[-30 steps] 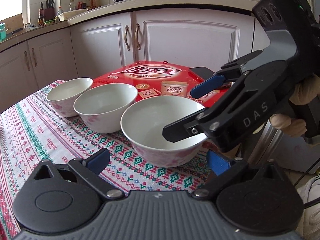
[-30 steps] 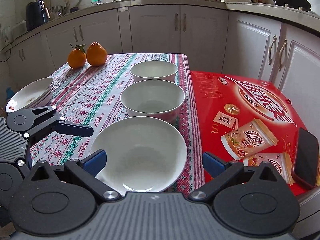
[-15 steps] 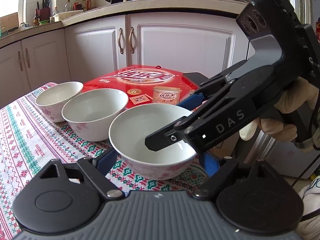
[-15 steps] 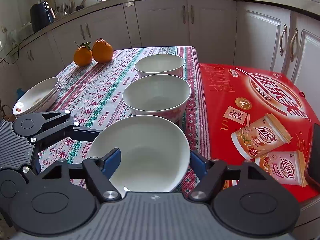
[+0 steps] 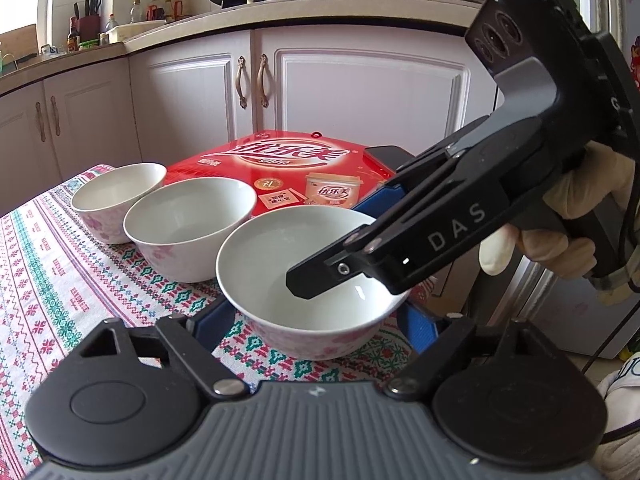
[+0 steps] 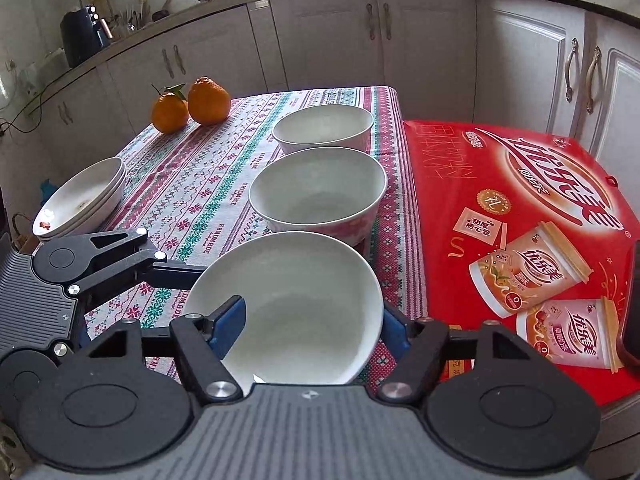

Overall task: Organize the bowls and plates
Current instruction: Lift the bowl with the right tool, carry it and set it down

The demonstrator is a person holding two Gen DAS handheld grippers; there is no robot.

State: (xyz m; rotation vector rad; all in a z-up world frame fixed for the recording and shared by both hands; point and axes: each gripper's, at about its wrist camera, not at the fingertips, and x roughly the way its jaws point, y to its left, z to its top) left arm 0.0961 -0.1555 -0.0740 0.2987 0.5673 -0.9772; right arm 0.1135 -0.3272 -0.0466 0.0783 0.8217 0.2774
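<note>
The bench [image 6: 208, 184] wears a patterned cloth in red, green and white, and just beside its edge a big red box [image 6: 520, 208] printed with milk-tea cups lies flat, with a dark phone [image 6: 630, 312] resting on its near corner. On the cloth, 3 white bowls stand in a line along the side next to the box. The nearest bowl [image 6: 304, 304] is the widest, the middle bowl [image 6: 318, 190] sits just behind it, and the far bowl [image 6: 323, 128] comes just after that. A stack of shallow plates [image 6: 80, 200] rests at the opposite edge of the cloth, well apart from the bowls, and 2 oranges [image 6: 192, 104] sit touching each other at the far corner.

The right gripper [image 6: 312, 326], held in a gloved hand, has its jaws spread wide on either side of the nearest bowl, one blue pad over the bowl's inside and the other outside the rim; the jaws are released, not clamped. The left gripper [image 5: 312, 326] comes at the same bowl from another side, its jaws likewise spread and released, with blue pads down low flanking the bowl's pink-flowered wall.
</note>
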